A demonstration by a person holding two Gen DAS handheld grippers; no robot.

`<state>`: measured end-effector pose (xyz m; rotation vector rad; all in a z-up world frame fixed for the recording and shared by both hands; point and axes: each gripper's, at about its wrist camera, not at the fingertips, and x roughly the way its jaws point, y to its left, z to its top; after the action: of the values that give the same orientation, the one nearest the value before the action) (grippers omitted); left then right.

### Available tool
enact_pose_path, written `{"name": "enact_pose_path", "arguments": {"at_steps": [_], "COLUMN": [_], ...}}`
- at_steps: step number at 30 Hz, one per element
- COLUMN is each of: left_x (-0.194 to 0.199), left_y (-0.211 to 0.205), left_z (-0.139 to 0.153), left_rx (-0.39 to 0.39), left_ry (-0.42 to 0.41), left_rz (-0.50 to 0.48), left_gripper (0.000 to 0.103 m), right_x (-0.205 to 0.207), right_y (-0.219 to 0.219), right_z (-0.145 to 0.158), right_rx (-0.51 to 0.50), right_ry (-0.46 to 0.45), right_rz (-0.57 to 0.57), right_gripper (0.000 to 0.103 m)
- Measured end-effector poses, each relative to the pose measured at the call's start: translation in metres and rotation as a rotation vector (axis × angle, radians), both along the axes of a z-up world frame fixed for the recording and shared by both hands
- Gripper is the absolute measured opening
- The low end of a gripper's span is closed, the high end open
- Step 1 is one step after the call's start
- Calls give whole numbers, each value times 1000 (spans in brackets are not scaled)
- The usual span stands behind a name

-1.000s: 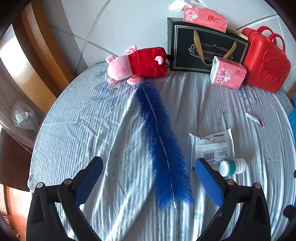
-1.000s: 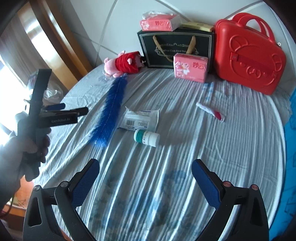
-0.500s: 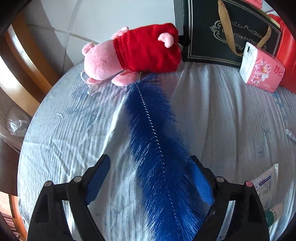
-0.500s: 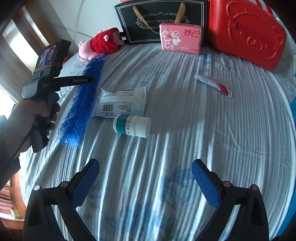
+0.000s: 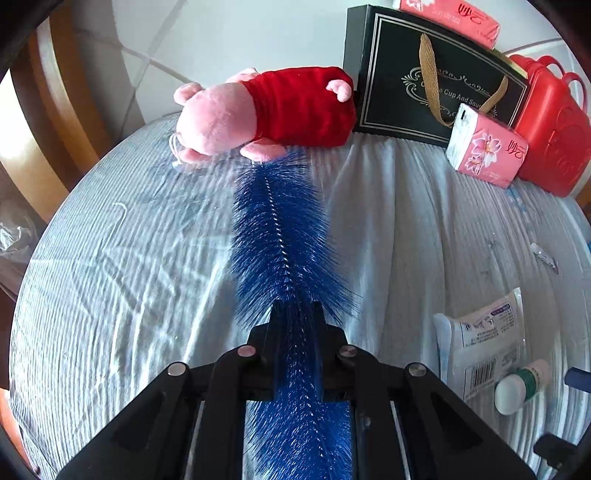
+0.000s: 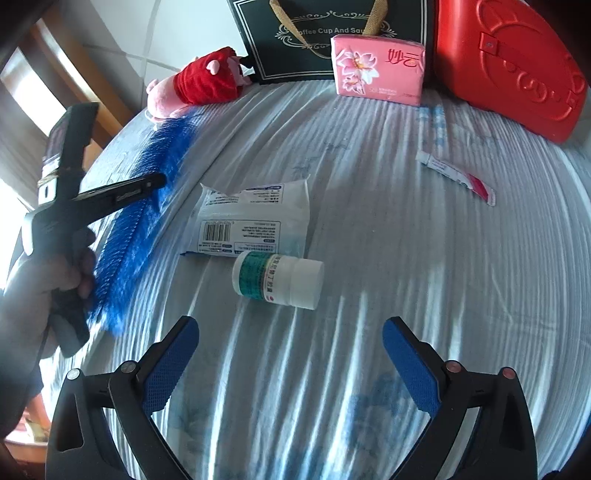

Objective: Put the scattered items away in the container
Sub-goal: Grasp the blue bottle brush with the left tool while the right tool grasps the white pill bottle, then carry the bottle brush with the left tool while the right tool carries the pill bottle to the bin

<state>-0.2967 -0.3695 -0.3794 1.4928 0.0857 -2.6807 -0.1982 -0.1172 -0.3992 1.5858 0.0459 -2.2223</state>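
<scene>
- The tabletop (image 6: 406, 258) in front of you is round and draped in a pale blue striped cloth; everything sits on it.
- At the far edge stand a red case (image 6: 517, 62) and, to its left, a black gift bag (image 5: 424, 74) with gold ribbon handles. Which one is the container, you cannot tell from here.
- A pink tissue pack (image 6: 378, 70) leans against the bag's front; a second tissue pack (image 5: 454, 14) lies on top of the bag.
- A pink plush pig (image 5: 266, 110) in a red top lies at the far left edge, touching the bag's left end.
- The blue bristle brush (image 5: 280, 240) runs from just beside the pig toward the near left edge.
- Your left tongs (image 5: 295, 317) are clamped tight on the brush near its near end, bristles squeezed between the jaws.
- Your right tongs (image 6: 290, 343) stand wide apart with nothing in them, above bare cloth just short of the pill bottle (image 6: 279, 277).
- The bottle lies on its side near the middle, touching a white wipes packet (image 6: 255, 218).
- A small tube (image 6: 456, 177) lies toward the right edge, well apart.
</scene>
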Motion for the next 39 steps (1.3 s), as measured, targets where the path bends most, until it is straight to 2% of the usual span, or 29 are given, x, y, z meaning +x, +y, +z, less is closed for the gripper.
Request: {"name": "enact_pose_path", "arguments": {"at_steps": [6, 12, 14, 18, 19, 27, 39], "left_x": [46, 96, 108, 129, 132, 153, 174], "left_y": [-10, -4, 2, 7, 8, 13, 29], "left_z": [3, 9, 11, 15, 17, 24, 50], "left_rx": [25, 43, 41, 41, 36, 5, -8], "left_ry": [-3, 4, 1, -5, -3, -11, 21], "left_rz": [-10, -25, -32, -32, -33, -34, -44], "left_gripper": [13, 13, 12, 12, 12, 12, 12], "right_x": [-13, -20, -20, -18, -19, -5, 29], "right_y": [-17, -19, -20, -19, -17, -5, 20], "right_z": [-22, -36, -35, -32, -30, -6, 8], "right_rx": [32, 52, 67, 68, 63, 65, 35], "right_ry": [-14, -15, -5, 8, 8, 56, 28], "right_rz": [-35, -65, -62, -61, -67, -59, -48], "right_gripper": [100, 93, 88, 63, 62, 59, 58]}}
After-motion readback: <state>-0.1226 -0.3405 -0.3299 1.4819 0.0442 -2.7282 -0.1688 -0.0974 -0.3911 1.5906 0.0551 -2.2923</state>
